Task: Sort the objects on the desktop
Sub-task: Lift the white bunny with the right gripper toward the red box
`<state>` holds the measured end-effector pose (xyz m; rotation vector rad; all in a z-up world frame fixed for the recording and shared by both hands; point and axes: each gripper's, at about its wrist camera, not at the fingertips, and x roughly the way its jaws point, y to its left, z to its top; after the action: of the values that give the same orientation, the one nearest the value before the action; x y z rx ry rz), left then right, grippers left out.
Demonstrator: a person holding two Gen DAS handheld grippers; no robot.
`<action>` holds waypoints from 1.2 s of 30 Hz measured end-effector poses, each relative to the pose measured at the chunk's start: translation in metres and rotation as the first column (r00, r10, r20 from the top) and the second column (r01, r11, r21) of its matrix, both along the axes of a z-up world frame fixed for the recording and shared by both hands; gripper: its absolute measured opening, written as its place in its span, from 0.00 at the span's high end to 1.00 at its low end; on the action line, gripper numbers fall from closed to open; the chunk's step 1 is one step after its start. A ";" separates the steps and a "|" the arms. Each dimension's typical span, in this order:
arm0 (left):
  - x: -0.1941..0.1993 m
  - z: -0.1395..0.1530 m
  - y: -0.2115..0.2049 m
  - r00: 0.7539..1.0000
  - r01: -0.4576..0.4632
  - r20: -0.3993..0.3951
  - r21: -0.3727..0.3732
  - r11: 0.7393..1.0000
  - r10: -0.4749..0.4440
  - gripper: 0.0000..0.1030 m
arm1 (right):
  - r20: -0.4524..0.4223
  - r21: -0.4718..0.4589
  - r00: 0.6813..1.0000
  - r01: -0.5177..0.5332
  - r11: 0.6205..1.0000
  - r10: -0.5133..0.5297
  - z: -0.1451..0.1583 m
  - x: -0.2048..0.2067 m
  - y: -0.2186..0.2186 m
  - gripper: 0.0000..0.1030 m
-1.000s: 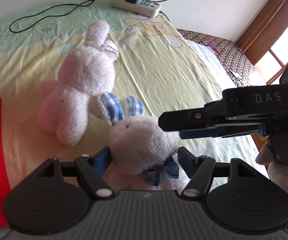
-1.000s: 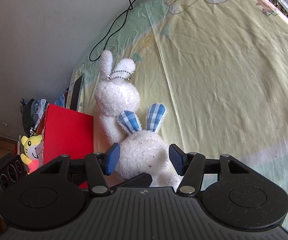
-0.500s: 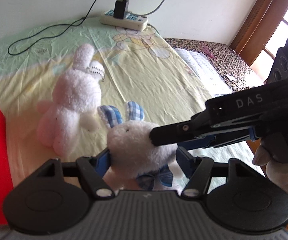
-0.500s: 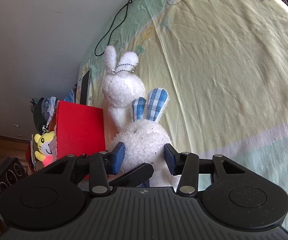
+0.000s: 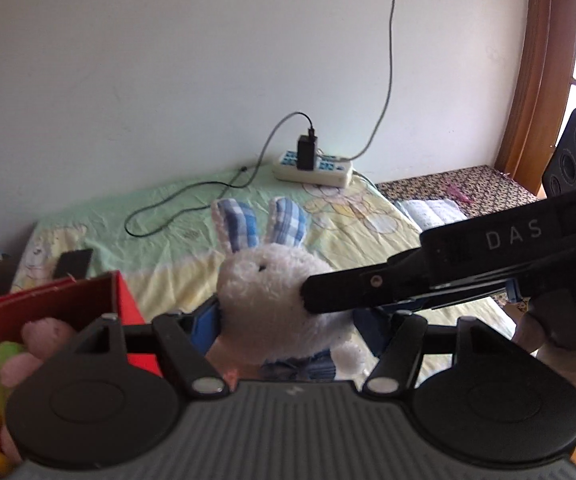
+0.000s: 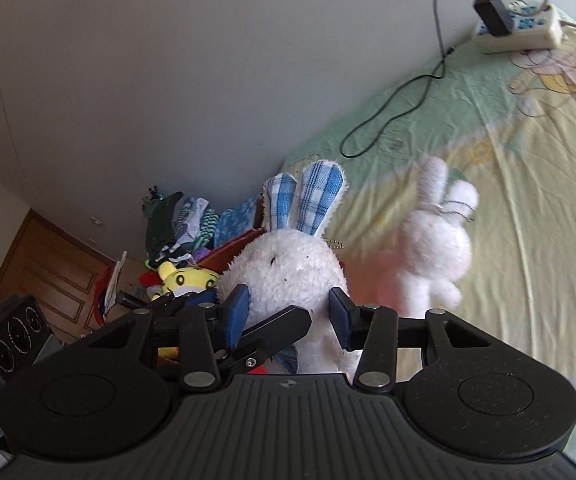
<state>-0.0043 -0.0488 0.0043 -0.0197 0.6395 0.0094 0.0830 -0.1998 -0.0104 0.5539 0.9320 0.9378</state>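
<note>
White plush describes the item under handling: a rabbit (image 5: 275, 296) with blue-checked ears, upright, ears pointing up, held in the air clear of the bedsheet (image 5: 167, 248).

Left gripper (image 5: 288, 320): jaws part open, the blue pads to either side of the rabbit's body. The left pad touches the fur; contact on the right side is hidden behind the other tool, so a firm hold here cannot be confirmed.

Right gripper (image 6: 290, 308): jaws closed in on the rabbit (image 6: 288, 272) at its lower body, both blue pads pressed into the fur. In the left wrist view the right gripper (image 5: 320, 298) enters from the right, its black finger laid against the rabbit's cheek (the housing reads "DAS").

Position of the rabbit: between the two tools, just beside and above the near corner of the red box (image 5: 87, 300). That box already holds soft toys, among them a yellow tiger-faced toy (image 6: 185, 278) and a pink one (image 5: 39, 344).

Second rabbit (image 6: 436, 248), plain white with a bead chain at its ears, lies on the sheet to the right, apart from both tools and blurred.

Power strip (image 5: 314, 168) with a black charger plugged in sits at the wall; its cable (image 5: 175, 204) loops across the sheet.
</note>
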 end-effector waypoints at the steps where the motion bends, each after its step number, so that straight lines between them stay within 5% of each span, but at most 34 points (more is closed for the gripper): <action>1: -0.002 0.003 0.009 1.000 -0.013 0.011 0.009 1.000 0.013 0.35 | 0.020 0.003 1.000 -0.009 1.000 0.009 0.003 0.000 0.011 0.55; 9: -0.021 0.013 0.084 0.992 -0.111 0.075 0.083 0.990 0.105 0.34 | 0.177 0.001 0.981 -0.075 0.997 0.074 0.019 -0.003 0.105 0.55; 16: -0.012 -0.011 0.133 0.993 -0.119 0.026 0.087 0.989 0.117 0.34 | 0.261 -0.085 0.961 -0.072 0.994 0.092 0.007 -0.004 0.159 0.55; 21: -0.006 -0.039 0.142 0.996 -0.076 -0.039 0.099 0.992 0.081 0.35 | 0.363 -0.190 0.927 -0.026 0.981 0.095 0.002 -0.008 0.179 0.57; 29: -0.008 -0.063 0.133 0.996 0.003 -0.091 0.230 0.973 0.019 0.34 | 0.507 -0.348 0.851 0.059 0.936 0.135 -0.011 -0.019 0.201 0.68; 36: -0.014 -0.065 0.127 0.994 0.059 -0.105 0.274 0.960 -0.032 0.33 | 0.441 -0.287 0.896 0.080 0.955 0.057 -0.002 -0.021 0.187 0.72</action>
<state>-0.0185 0.0786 -0.0606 0.2677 0.7336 0.0556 0.0622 -0.0123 -0.0129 0.0739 0.6330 0.8441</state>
